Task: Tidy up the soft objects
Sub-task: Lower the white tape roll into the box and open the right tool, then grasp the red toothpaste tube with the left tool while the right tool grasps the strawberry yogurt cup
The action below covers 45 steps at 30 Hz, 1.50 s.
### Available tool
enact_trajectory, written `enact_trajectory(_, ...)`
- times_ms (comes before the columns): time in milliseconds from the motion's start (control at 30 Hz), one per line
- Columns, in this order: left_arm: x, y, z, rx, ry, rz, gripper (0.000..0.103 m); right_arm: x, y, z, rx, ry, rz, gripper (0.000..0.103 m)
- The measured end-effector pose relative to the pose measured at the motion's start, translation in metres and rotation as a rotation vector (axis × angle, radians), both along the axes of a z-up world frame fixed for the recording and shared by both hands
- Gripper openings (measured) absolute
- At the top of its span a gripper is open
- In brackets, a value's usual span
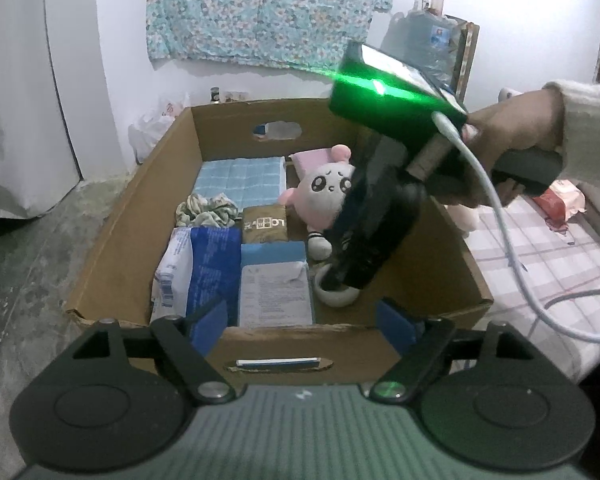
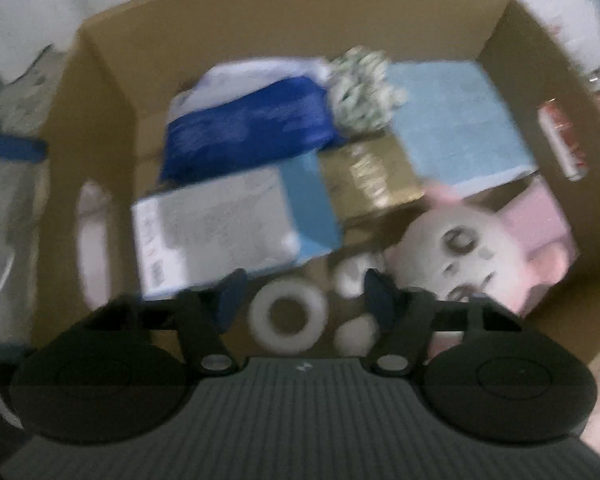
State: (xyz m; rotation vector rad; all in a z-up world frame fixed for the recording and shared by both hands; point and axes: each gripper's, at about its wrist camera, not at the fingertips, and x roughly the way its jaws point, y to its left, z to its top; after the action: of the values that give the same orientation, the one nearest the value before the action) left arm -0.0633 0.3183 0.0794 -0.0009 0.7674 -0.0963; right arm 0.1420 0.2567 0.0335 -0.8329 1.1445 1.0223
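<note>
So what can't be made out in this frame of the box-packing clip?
- Left wrist view: the right gripper covers the plush toy's body and most of the white ring.
- Right wrist view: motion blur makes the print on the gold packet and white box unreadable.
- Right wrist view: whether the open jaws touch the ring is unclear.
- Left wrist view: the carton's right floor is hidden.

One cardboard box [image 1: 172, 168] holds one plush bunny [image 1: 332, 184], one white ring [image 2: 286, 314] and one scrunchie [image 1: 206, 209]. Also two blue packs [image 1: 210, 272], one gold pouch [image 1: 265, 225] and one blue cloth [image 1: 240, 180].
</note>
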Motion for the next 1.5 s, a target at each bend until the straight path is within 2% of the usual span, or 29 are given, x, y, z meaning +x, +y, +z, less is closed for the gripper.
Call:
enact_trajectory(33, 0.0, 0.0, 0.002, 0.003, 0.0, 0.005, 0.084, -0.003, 0.001, -0.004, -0.026, 0.009, 0.02, 0.039)
enact_trajectory(67, -0.001, -0.001, 0.004, 0.005, 0.001, 0.008, 0.084, -0.007, 0.001, -0.01, -0.062, 0.021, 0.031, 0.023)
enact_trajectory(100, -0.001, -0.001, 0.006, 0.006, 0.002, 0.007, 0.084, -0.008, 0.0, -0.017, -0.097, 0.046, 0.03, 0.019)
enact_trajectory(200, -0.003, -0.001, 0.012, 0.006, -0.004, 0.017, 0.084, -0.005, 0.004, -0.018, -0.13, 0.073, 0.02, 0.013)
enact_trajectory(267, -0.003, -0.002, 0.013, 0.016, -0.004, 0.02, 0.084, -0.002, 0.008, -0.02, -0.143, 0.038, 0.011, 0.011)
enact_trajectory(333, -0.003, -0.004, 0.011, 0.027, 0.005, 0.021, 0.084, 0.001, 0.013, -0.024, -0.156, -0.042, 0.015, 0.011)
enact_trajectory(433, -0.004, -0.004, 0.009, 0.032, 0.018, 0.016, 0.084, 0.006, 0.016, -0.032, -0.14, -0.049, -0.011, 0.013)
enact_trajectory(600, -0.008, -0.007, 0.012, 0.055, 0.024, 0.03, 0.084, 0.005, 0.019, -0.032, -0.124, -0.168, -0.019, 0.013)
enact_trajectory(667, -0.009, -0.01, 0.015, 0.058, 0.028, 0.029, 0.084, 0.003, 0.019, -0.033, -0.12, -0.17, -0.014, 0.014)
enact_trajectory(733, -0.011, -0.015, 0.019, 0.064, 0.036, 0.024, 0.084, 0.004, 0.016, -0.03, -0.098, -0.165, -0.02, 0.019)
enact_trajectory(767, -0.012, -0.018, 0.021, 0.069, 0.037, 0.023, 0.084, 0.006, 0.013, -0.027, -0.082, -0.158, -0.023, 0.025)
enact_trajectory(800, -0.014, -0.022, 0.023, 0.076, 0.037, 0.023, 0.084, 0.007, 0.01, -0.023, -0.057, -0.148, -0.024, 0.036)
enact_trajectory(867, -0.016, -0.028, 0.03, 0.086, 0.035, 0.023, 0.084, 0.005, 0.003, -0.013, -0.013, -0.145, -0.042, 0.05)
enact_trajectory(967, -0.021, -0.039, 0.043, 0.102, 0.012, 0.024, 0.084, 0.001, -0.015, 0.011, 0.07, -0.165, -0.062, 0.051)
enact_trajectory(1033, -0.025, -0.047, 0.056, 0.11, -0.022, 0.023, 0.084, 0.002, -0.035, 0.038, 0.164, -0.171, -0.097, 0.051)
enact_trajectory(1133, -0.025, -0.065, 0.077, 0.095, -0.078, -0.001, 0.084, 0.001, -0.089, 0.094, 0.358, -0.2, -0.181, 0.051)
enact_trajectory(1200, -0.022, -0.083, 0.089, 0.08, -0.117, -0.039, 0.084, 0.002, -0.143, 0.127, 0.499, -0.222, -0.264, 0.055)
enact_trajectory(1267, -0.014, -0.103, 0.095, 0.065, -0.143, -0.08, 0.084, 0.004, -0.207, 0.148, 0.614, -0.249, -0.377, 0.061)
enact_trajectory(1333, 0.002, -0.13, 0.096, 0.053, -0.156, -0.138, 0.084, 0.002, -0.275, 0.156, 0.69, -0.316, -0.511, 0.062)
enact_trajectory(1433, 0.036, -0.171, 0.088, 0.048, -0.152, -0.199, 0.082, -0.002, -0.361, 0.145, 0.718, -0.445, -0.738, 0.063)
enact_trajectory(1500, 0.063, -0.198, 0.076, 0.047, -0.147, -0.25, 0.081, 0.008, -0.403, 0.123, 0.723, -0.405, -0.844, 0.064)
